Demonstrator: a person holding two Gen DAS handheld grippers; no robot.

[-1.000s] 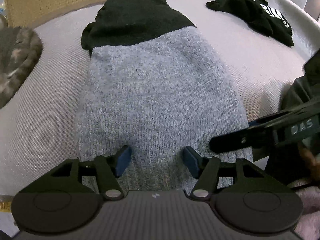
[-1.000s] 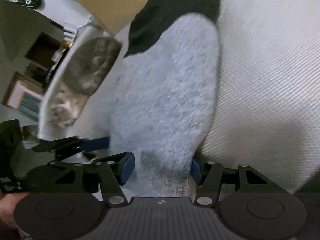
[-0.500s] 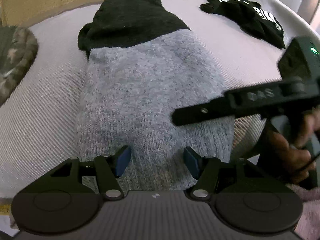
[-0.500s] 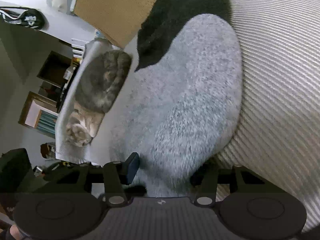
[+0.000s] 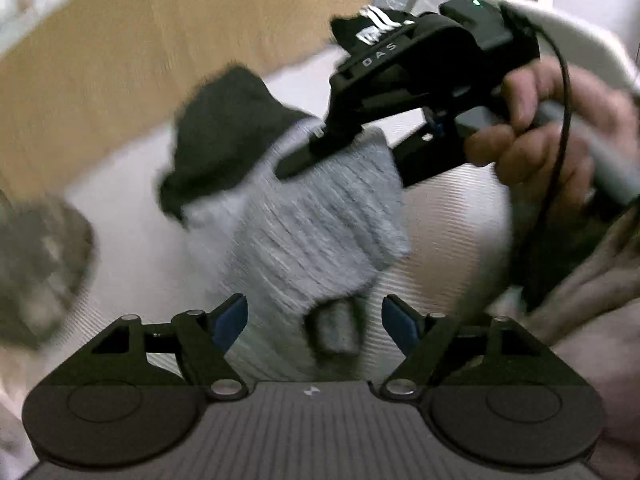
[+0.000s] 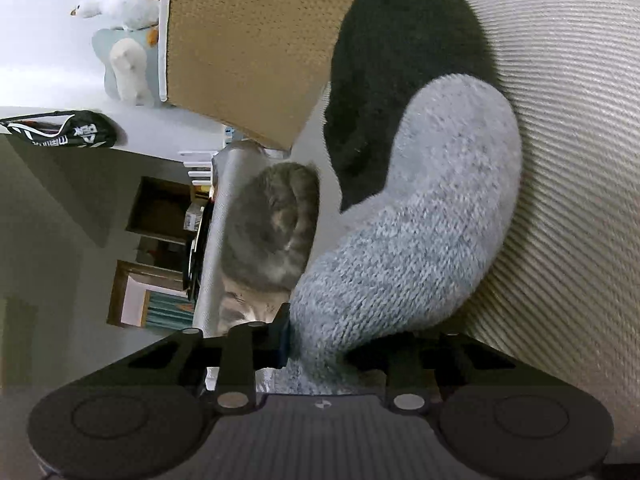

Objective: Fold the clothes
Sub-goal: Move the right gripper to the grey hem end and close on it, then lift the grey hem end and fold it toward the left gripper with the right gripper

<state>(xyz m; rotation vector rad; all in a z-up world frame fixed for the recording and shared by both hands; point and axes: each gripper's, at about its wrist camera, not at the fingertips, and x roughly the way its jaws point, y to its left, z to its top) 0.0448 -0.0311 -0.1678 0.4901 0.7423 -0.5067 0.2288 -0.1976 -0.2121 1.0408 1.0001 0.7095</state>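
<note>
Knitwear, a grey-and-black sweater, lies on a ribbed off-white bed cover, with its grey hem end raised off the cover and the black part resting toward the tan woven headboard. The right gripper is clenched on the grey hem, the knit bunched between its fingers; in the left wrist view it shows from outside, gripped by a hand, with its tips at the raised edge of the grey knit. The left gripper is released, blue pads wide apart, with a hanging fold of grey knit between them but touching neither pad. A black garment with white stripes lies near the far edge of the cover, partly hidden by the right gripper. A grey cat lies curled at the cover's side edge, just beside the sweater. Much of the left wrist view is blurred.
</note>
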